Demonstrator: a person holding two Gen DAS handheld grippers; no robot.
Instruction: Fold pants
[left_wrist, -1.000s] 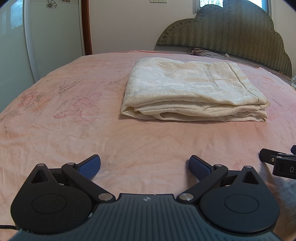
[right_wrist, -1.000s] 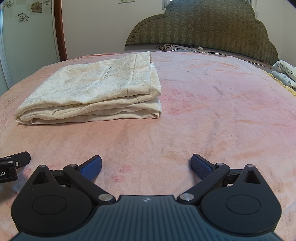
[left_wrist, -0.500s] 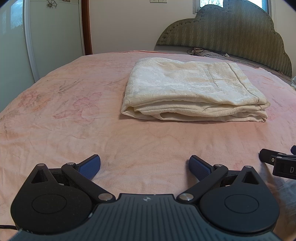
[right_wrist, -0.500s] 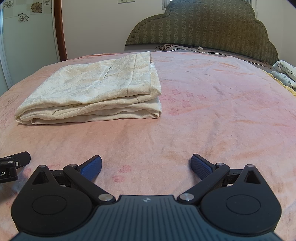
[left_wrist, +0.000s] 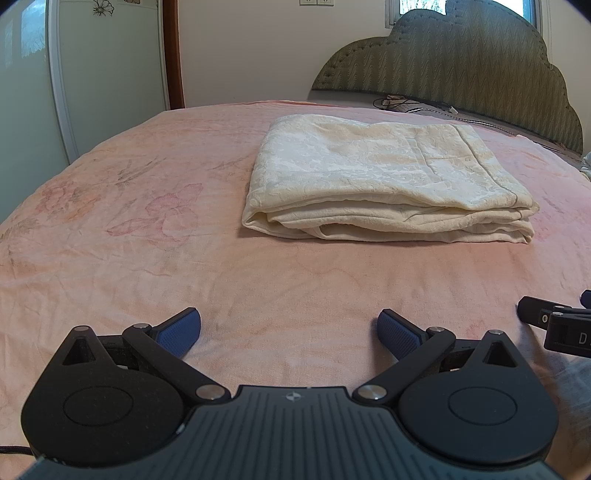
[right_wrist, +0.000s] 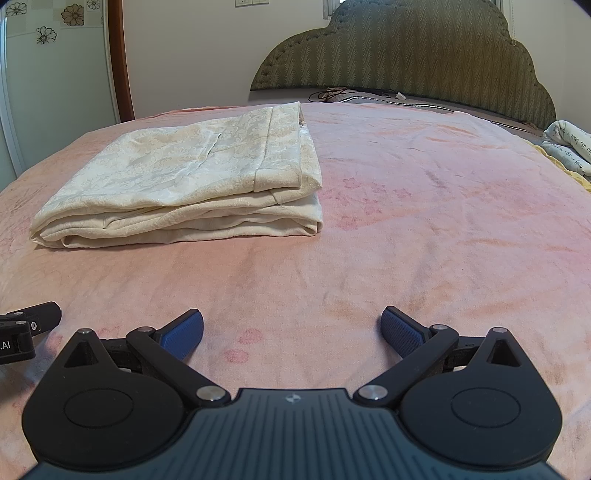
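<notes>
Cream patterned pants (left_wrist: 384, 177) lie folded into a thick flat rectangle on the pink bed sheet (left_wrist: 147, 229); the right wrist view has the same pants (right_wrist: 192, 184) at centre left. My left gripper (left_wrist: 289, 328) rests low over the sheet well in front of the stack, open, nothing between its blue pads. My right gripper (right_wrist: 291, 328) is also open and empty, in front and to the right of the stack. Each gripper's black edge shows in the other's view: the right gripper (left_wrist: 554, 325) and the left gripper (right_wrist: 26, 328).
A green padded headboard (left_wrist: 461, 81) stands behind the bed, with cables (right_wrist: 347, 94) lying at its foot. White wardrobe doors (left_wrist: 92, 74) rise at the left. A bundled printed cloth (right_wrist: 569, 147) sits at the bed's far right edge.
</notes>
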